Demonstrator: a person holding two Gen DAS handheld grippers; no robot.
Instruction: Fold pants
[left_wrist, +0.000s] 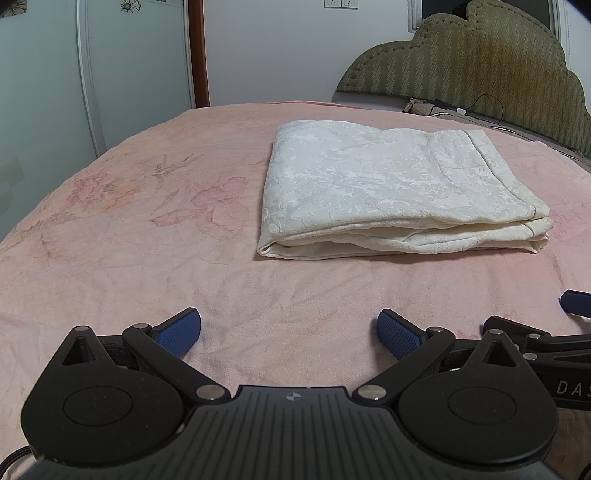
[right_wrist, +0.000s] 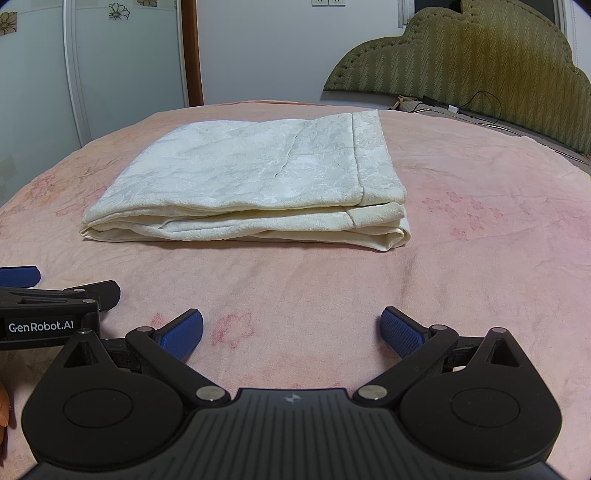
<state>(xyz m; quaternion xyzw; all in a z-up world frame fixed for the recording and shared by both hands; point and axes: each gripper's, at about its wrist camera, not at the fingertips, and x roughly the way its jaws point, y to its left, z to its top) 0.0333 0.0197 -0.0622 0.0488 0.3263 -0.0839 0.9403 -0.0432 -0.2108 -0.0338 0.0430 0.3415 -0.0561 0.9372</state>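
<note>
Cream-white patterned pants (left_wrist: 391, 192) lie folded into a flat rectangular stack on the pink floral bedspread (left_wrist: 129, 266); they also show in the right wrist view (right_wrist: 258, 181). My left gripper (left_wrist: 289, 334) is open and empty, low over the bedspread, short of the stack's near edge. My right gripper (right_wrist: 291, 332) is open and empty too, likewise short of the stack. Each gripper shows at the edge of the other's view: the right one (left_wrist: 576, 301) in the left wrist view, the left one (right_wrist: 66, 299) in the right wrist view.
A padded olive headboard (left_wrist: 480, 62) stands at the back right, with a black cable (left_wrist: 484, 107) and small items at its foot. A white wardrobe door (left_wrist: 44, 92) and a brown door frame (left_wrist: 197, 51) are at the back left.
</note>
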